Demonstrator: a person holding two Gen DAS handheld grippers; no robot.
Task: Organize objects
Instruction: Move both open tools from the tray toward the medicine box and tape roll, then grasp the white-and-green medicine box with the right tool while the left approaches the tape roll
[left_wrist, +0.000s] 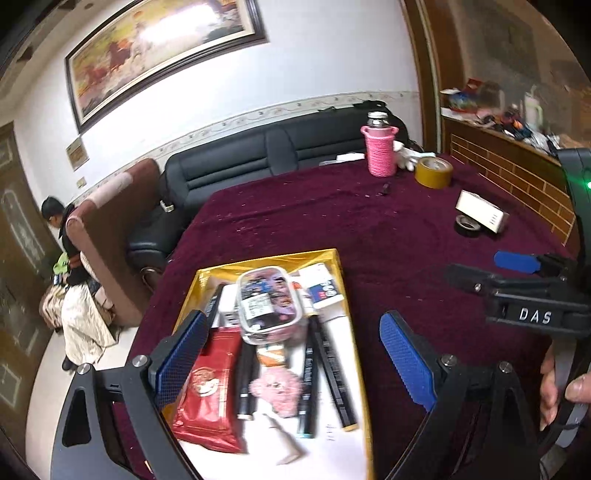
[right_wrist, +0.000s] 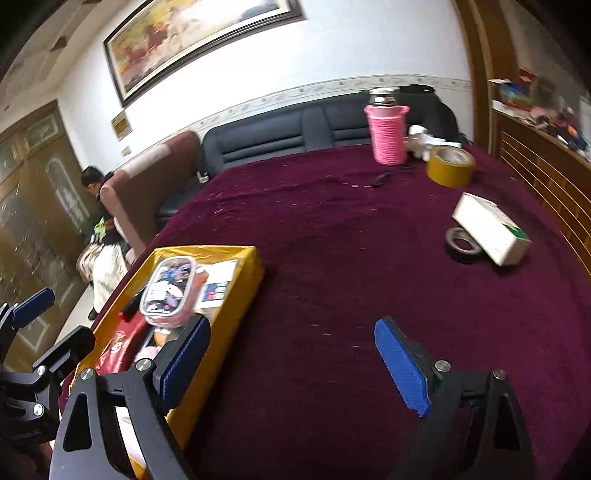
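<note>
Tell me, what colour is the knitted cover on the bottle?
Pink. The bottle's knitted cover shows best in the right wrist view.

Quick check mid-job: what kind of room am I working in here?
Most likely a home living room: a black sofa against the wall, a large framed painting above it, and a table under a maroon cloth with household clutter.

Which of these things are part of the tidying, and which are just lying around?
Likely in the job:
shallow gold cardboard box
clear plastic lidded container
red foil packet
black pens

Seemingly lying about:
pink knitted bottle
yellow tape roll
white carton
</note>
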